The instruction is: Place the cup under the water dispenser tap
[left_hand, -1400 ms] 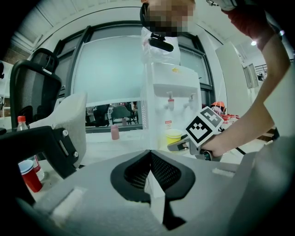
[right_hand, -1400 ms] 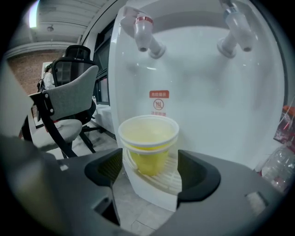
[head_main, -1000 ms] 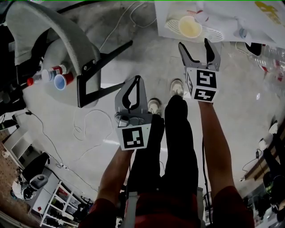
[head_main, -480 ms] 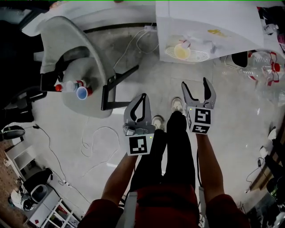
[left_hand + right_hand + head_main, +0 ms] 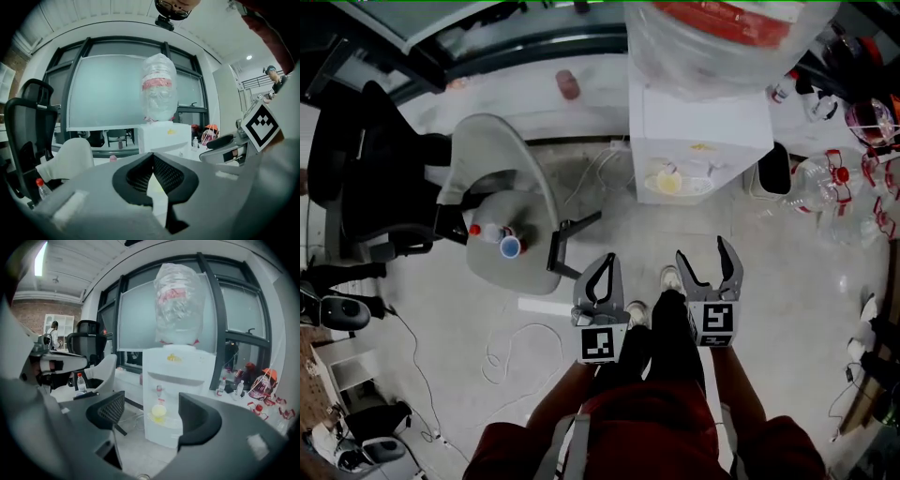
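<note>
The round, pale-yellow cup [image 5: 159,411] sits under the water dispenser [image 5: 180,380] taps, well ahead of the right gripper [image 5: 705,258], jaws apart and empty. The left gripper [image 5: 602,267] holds its jaws pressed together on nothing

floor [image 5: 806,281] pale grey | windows [image 5: 140,319] frosted, dark-framed | black office chair [image 5: 366,178] left | white cable [image 5: 511,352] on floor

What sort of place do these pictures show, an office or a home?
Probably an office or workroom: a white water dispenser carrying a large bottle, a black office chair and tall windows behind.
</note>
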A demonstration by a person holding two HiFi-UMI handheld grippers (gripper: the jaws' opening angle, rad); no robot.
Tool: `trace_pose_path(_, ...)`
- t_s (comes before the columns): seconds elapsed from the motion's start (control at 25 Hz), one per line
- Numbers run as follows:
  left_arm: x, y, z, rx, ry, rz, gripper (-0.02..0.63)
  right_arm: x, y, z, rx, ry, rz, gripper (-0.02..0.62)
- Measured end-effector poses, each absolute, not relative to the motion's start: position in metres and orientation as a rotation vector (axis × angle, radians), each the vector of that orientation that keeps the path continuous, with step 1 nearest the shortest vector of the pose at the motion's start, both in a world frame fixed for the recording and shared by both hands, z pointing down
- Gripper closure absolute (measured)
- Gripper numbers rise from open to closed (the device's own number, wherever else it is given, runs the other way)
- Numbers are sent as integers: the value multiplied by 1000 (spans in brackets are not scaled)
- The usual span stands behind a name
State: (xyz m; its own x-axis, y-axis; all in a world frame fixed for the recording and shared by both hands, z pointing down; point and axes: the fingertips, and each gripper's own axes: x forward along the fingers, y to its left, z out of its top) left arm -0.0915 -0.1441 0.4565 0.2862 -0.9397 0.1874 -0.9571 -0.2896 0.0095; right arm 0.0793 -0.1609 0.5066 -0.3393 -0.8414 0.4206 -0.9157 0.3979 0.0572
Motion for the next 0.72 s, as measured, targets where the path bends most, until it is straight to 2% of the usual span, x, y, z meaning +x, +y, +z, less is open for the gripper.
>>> trace_pose_path(0.32, -96, -123, 366, 2525, -1818, 158, 600, 68, -125, 391, 1567, -2372, 107, 241)
trace_pose_path(0.72, -107, -103, 253, 2647, -1861, -5, 600, 89, -106, 267, 1693, -2393, -225, 254)
